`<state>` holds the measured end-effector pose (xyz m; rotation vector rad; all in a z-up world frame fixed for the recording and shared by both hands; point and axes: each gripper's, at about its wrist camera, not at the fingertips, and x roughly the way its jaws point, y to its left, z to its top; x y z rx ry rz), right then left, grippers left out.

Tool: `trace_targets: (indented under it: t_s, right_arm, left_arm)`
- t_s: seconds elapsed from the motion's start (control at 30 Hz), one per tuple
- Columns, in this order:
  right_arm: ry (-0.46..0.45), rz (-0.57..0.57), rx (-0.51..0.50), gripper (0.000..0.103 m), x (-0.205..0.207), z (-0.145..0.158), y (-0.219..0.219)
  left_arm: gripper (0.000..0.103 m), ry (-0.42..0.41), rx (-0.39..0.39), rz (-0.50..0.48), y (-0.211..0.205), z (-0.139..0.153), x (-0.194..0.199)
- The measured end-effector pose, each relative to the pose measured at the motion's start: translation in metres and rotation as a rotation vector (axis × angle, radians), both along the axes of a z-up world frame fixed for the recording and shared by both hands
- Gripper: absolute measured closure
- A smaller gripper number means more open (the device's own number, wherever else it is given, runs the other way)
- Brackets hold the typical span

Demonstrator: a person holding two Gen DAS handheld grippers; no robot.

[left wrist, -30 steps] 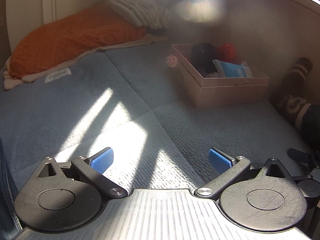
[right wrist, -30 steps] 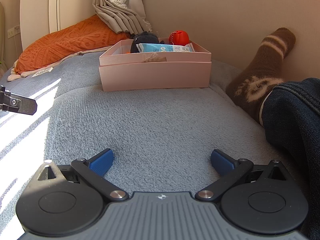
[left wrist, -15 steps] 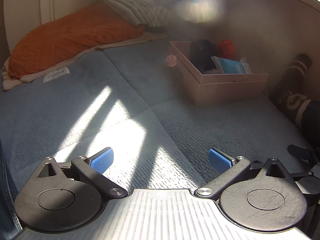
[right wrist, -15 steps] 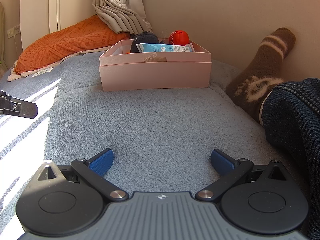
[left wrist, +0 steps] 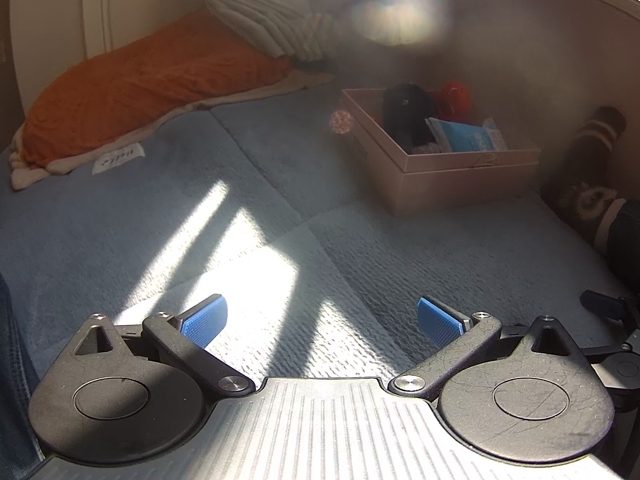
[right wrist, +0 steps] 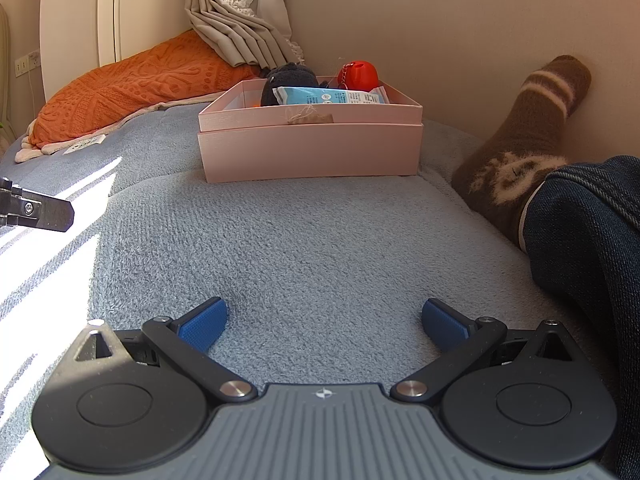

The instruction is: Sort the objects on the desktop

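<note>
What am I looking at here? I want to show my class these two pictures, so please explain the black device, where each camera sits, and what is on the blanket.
Each picture comes from a camera mounted on a hand-held grasping tool, looking forward along its two blue-padded fingers. One view shows the left tool, the other the right tool. Both are open and hold nothing. They hover over a grey-blue blanket. Ahead sits a pink box holding a dark plush toy, a red ball and a blue packet. A person's brown sock rests beside it.
</note>
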<state>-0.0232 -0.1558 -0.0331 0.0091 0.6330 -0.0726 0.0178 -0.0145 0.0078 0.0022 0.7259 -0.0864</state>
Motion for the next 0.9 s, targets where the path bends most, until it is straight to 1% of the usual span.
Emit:
trace_targets:
  t_s: [0.53, 0.9]
  right_arm:
    - [0.0, 0.0, 0.0, 0.0, 0.0001, -0.0006, 0.0003]
    - [0.0, 0.0, 0.0, 0.0, 0.0002, -0.0006, 0.0001]
  left_arm:
    - [0.0, 0.028, 0.025, 0.005, -0.002, -0.0035, 0.0027]
    - [0.0, 0.032, 0.041, -0.015, -0.0049, -0.0048, 0.0012]
